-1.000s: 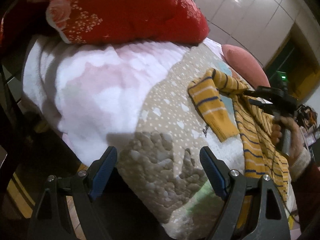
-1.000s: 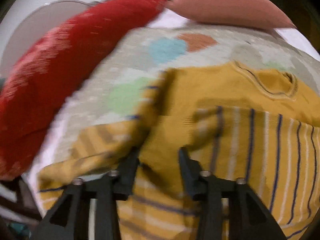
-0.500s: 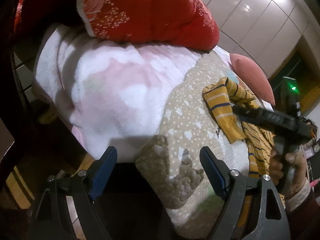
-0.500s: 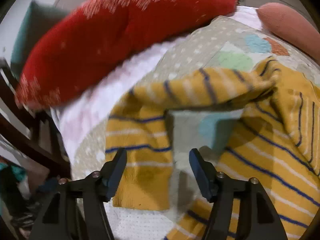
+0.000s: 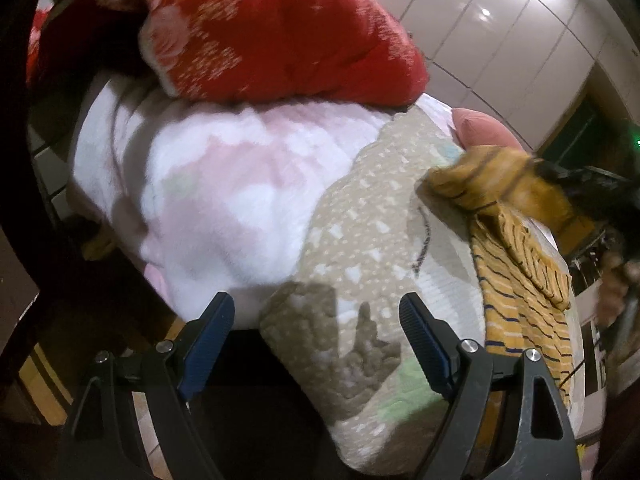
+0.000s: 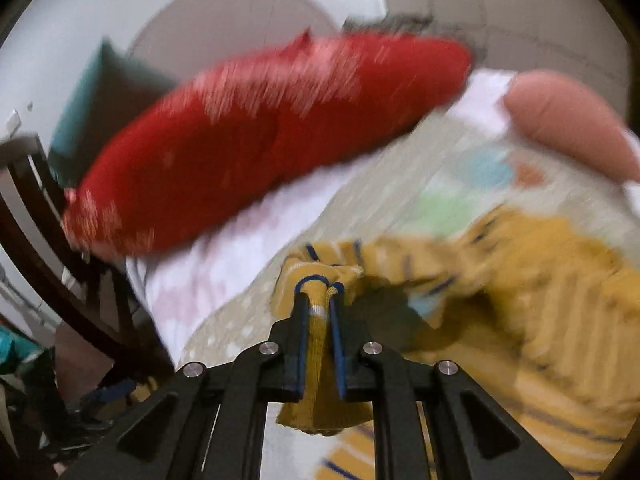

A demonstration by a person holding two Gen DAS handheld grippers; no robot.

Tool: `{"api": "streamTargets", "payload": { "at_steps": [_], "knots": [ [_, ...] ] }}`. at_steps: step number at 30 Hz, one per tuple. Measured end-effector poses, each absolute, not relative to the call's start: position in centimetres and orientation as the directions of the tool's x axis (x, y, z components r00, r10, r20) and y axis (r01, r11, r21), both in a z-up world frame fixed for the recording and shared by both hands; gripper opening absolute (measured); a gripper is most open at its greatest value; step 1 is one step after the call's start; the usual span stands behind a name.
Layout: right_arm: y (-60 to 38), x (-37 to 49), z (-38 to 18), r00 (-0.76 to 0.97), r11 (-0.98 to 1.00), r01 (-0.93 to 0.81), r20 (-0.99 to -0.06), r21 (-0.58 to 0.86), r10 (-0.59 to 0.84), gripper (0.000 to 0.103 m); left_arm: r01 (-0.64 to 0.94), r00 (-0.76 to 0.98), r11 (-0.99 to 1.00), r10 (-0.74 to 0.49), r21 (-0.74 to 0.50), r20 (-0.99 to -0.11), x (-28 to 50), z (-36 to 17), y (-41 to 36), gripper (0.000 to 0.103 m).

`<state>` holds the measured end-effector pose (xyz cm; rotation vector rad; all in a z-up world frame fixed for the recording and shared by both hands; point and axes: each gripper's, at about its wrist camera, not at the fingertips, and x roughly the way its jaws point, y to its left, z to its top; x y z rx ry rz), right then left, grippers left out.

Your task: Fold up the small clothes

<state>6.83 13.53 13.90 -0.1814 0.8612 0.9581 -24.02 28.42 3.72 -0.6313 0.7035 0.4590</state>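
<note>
A small mustard-yellow sweater [image 6: 552, 300] with navy and white stripes lies on the patterned quilt [image 5: 372, 232] of a bed. My right gripper [image 6: 318, 292] has its jaws closing, pads pressed on the bunched sleeve cuff [image 6: 318, 320], which is lifted off the quilt. In the left wrist view the sweater [image 5: 516, 280] drapes over the bed's right side, its sleeve pulled up by the blurred right gripper [image 5: 560, 178]. My left gripper [image 5: 316, 336] hangs open over the quilt's near corner, blue pads apart with nothing between them.
A big red floral pillow [image 5: 280, 36] lies at the back on a pink-and-white fleece blanket [image 5: 224, 188]. A salmon cushion [image 6: 572, 128] sits at the far end. Dark wooden bed frame [image 6: 52, 240] stands at the left. White wardrobe doors [image 5: 500, 40] rise behind.
My right gripper went from open over the striped sleeve to shut on its cuff and lifted it up and aside. The left gripper stayed open, nearly still.
</note>
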Motion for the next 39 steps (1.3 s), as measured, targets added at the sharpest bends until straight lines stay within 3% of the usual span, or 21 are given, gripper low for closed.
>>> {"api": "streamTargets", "payload": {
  "at_steps": [4,8,10,12,16,20,24,30,37,38,39],
  "knots": [
    [3.9,10.8,18.8,0.439,0.709,-0.683,-0.680,0.172,0.588,0.012,-0.549,0.686,0.756,0.165,-0.356,-0.709,-22.5,4.3,27.1,0.084],
    [-5.8,15.9,18.0,0.558,0.867,-0.486,-0.723,0.114,0.408,0.015,-0.506,0.686,0.792,0.130,-0.341,-0.716,-20.3,4.6,25.4,0.084],
    [-9.2,18.4,16.1,0.601,0.935,-0.354,-0.764,0.009,0.235,0.039,-0.482,0.688,0.809,0.113,-0.335,-0.717,-19.4,4.9,24.4,0.084],
    [-13.7,20.1,13.8,0.627,0.979,-0.178,-0.779,-0.103,0.033,0.042,-0.453,0.698,0.833,0.107,-0.320,-0.708,-18.6,5.6,23.0,0.084],
    [-19.3,19.1,12.6,0.615,0.983,-0.127,-0.767,0.130,0.180,0.054,-0.414,0.692,0.870,0.111,-0.266,-0.714,-17.0,6.6,21.1,0.084],
    [-19.5,17.8,11.7,0.602,0.963,-0.180,-0.752,0.199,0.268,0.054,-0.370,0.691,0.886,0.062,-0.279,-0.720,-14.5,6.9,19.6,0.084],
    [-15.9,17.4,11.0,0.532,0.906,-0.297,-0.735,0.302,0.420,0.055,-0.329,0.695,0.883,-0.014,-0.336,-0.719,-12.1,7.0,18.2,0.084],
    [-3.2,18.1,10.7,0.369,0.761,-0.536,-0.709,0.366,0.601,0.070,-0.272,0.695,0.916,-0.026,-0.296,-0.718,-10.6,6.8,15.6,0.084],
    [10.9,21.4,7.0,0.294,0.718,-0.653,-0.793,0.241,0.533,0.067,-0.282,0.673,0.914,-0.029,-0.292,-0.739,-10.3,4.6,17.3,0.084],
    [12.2,21.9,6.1,0.284,0.720,-0.658,-0.813,0.220,0.508,0.058,-0.293,0.668,0.908,-0.030,-0.299,-0.744,-10.4,4.2,18.0,0.084],
    [12.7,22.4,5.4,0.262,0.717,-0.662,-0.829,0.217,0.494,0.018,-0.302,0.666,0.903,-0.030,-0.305,-0.746,-10.5,3.8,18.5,0.084]
  ]
}}
